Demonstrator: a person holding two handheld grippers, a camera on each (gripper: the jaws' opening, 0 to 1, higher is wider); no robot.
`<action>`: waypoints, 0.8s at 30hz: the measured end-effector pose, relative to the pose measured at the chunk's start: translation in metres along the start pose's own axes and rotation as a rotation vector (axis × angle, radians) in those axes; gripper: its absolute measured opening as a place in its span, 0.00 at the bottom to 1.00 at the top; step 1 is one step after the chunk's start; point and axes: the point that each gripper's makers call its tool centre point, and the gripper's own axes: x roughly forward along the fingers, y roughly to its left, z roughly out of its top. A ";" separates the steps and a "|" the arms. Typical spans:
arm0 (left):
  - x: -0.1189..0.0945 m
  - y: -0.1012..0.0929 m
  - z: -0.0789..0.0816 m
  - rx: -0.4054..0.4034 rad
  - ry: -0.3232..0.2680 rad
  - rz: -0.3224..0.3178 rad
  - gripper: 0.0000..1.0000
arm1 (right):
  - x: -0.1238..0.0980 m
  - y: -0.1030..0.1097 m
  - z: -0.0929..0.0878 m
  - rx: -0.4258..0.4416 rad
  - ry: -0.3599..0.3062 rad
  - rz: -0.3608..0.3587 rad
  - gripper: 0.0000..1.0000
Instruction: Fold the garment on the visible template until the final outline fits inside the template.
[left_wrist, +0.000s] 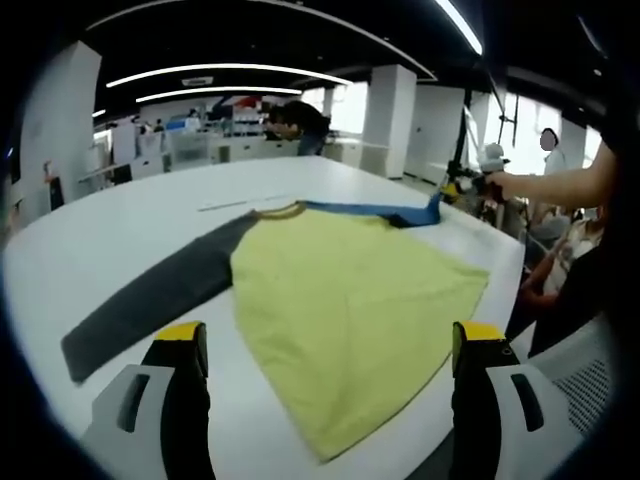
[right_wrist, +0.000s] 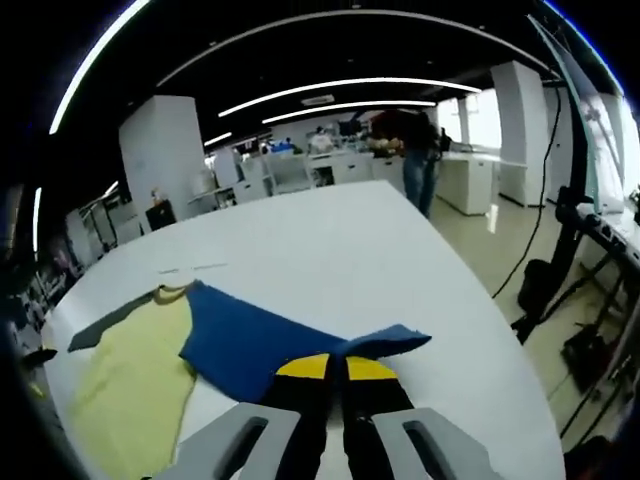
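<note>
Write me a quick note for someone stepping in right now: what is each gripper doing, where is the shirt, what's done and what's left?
Left gripper: open, above the yellow shirt on the white table.
Right gripper: shut on the blue sleeve, drawing it over the shirt.
Grey sleeve lies stretched out flat.
Done: blue sleeve fold begun.
Left: grey sleeve and body folds. I cannot make out a template.

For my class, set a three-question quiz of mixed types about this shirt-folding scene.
1. True or false: the left gripper is shut on the yellow shirt body.
2. Which does the right gripper pinch: A) the dark grey sleeve, B) the blue sleeve, C) the collar?
3. Fill in: the garment lies on a ____ table.

Key: 1 false, its jaws stand apart; 2 B; 3 white.
</note>
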 end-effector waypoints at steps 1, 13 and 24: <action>0.000 0.000 0.000 -0.002 -0.001 0.001 0.99 | 0.001 0.003 0.001 -0.001 -0.004 0.006 0.00; 0.000 0.008 -0.006 -0.010 -0.007 -0.004 0.99 | 0.016 0.041 0.012 -0.027 -0.017 0.098 0.00; 0.000 0.004 0.004 -0.003 -0.023 0.001 0.99 | 0.030 0.080 0.008 -0.053 -0.002 0.172 0.00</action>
